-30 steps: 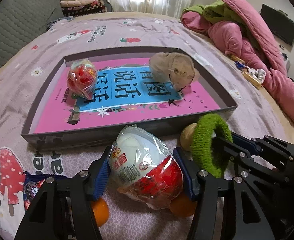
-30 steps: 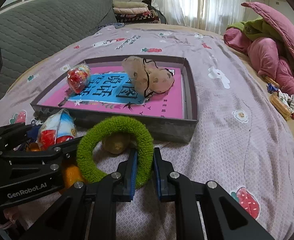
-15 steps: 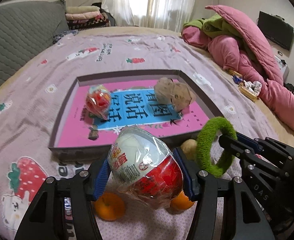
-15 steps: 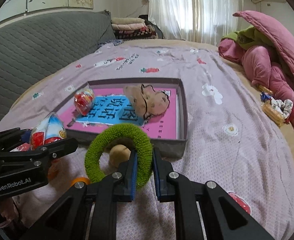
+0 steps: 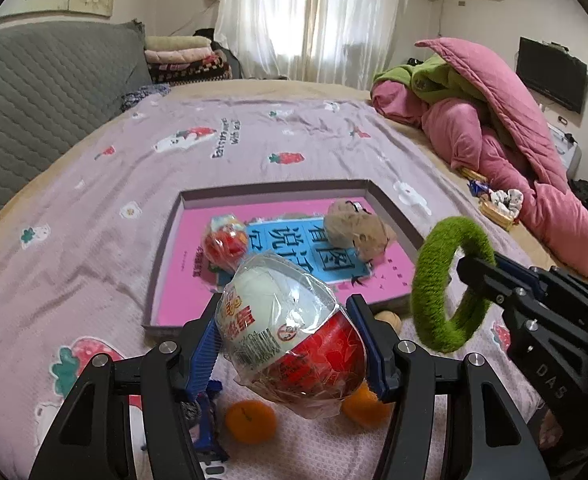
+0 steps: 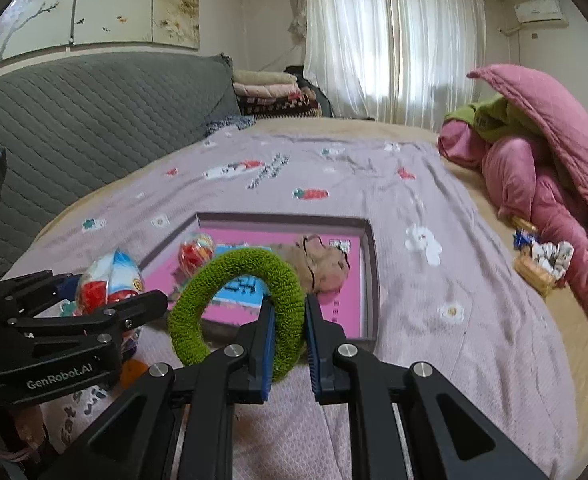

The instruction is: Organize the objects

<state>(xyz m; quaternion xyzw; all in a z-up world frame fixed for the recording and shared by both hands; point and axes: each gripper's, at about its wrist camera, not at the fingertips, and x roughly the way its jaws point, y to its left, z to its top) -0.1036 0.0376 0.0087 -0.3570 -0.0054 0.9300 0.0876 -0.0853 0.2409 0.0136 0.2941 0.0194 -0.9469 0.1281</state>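
A bed in a lilac printed sheet is carrying a shallow tray near its middle, two oranges toward its near edge, and pink bedding heaping along its right edge.

Right claw pinches green ring.

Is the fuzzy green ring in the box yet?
Not yet. The green ring is pinched in the right gripper, held up in front of the box.
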